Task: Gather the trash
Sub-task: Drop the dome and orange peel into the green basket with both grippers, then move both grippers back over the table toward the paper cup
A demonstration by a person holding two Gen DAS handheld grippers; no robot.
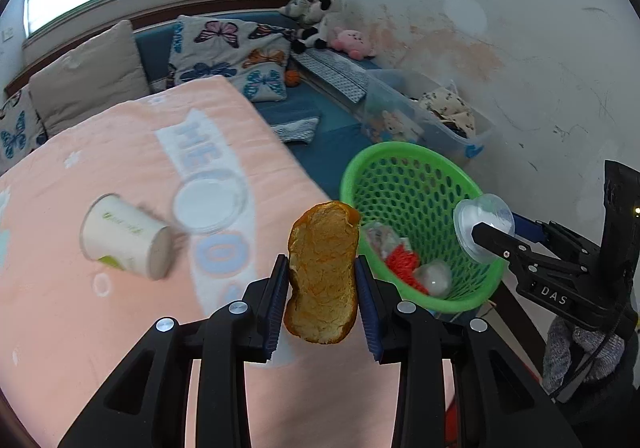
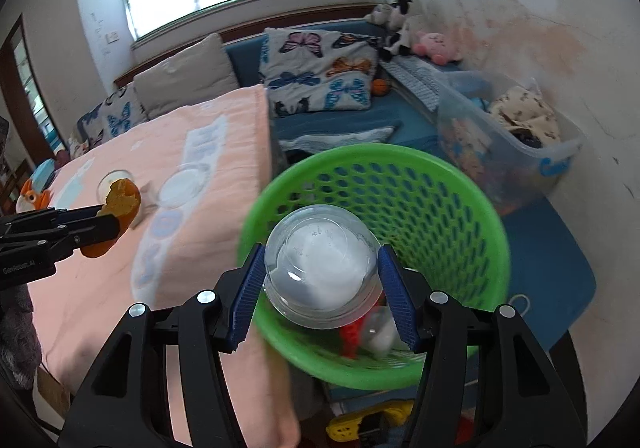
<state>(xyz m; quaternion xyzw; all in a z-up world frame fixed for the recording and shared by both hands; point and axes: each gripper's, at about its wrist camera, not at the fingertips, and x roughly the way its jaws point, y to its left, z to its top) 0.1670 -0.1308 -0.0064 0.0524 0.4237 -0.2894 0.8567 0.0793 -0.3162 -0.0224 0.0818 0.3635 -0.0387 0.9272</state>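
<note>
Item one: the orange peel (image 1: pixel 322 276), clenched edge-on between the blue pads of your left gripper (image 1: pixel 322 300); it stands upright in the jaws, over the pink blanket (image 1: pixel 120 328) and just short of the green basket (image 1: pixel 416 152), so it appears to be on its way to the bin rather than ready to drop. Item two: the clear plastic dome cup (image 2: pixel 320 268), grasped across its width by your right gripper (image 2: pixel 320 288), mouth toward the camera; in the right wrist view it sits over the basket's near rim, and from this view alone you cannot tell whether it would fall inside if let go. Item three: the basket itself, beside the bed's edge and below blanket level, already holding a red scrap (image 1: pixel 402 262), a crumpled wrapper (image 1: pixel 378 236) and another clear cup (image 1: pixel 434 278). Items outstanding on the blanket: a paper cup (image 1: pixel 124 236) lying on its side and a flat clear lid (image 1: pixel 210 204) just beside it, both blurred. Judgement: two pieces in hand, two yet to collect; both grips look firm, and the peel, being soft, is probably pinched across its narrow side so it does not fold out of the jaws.
</note>
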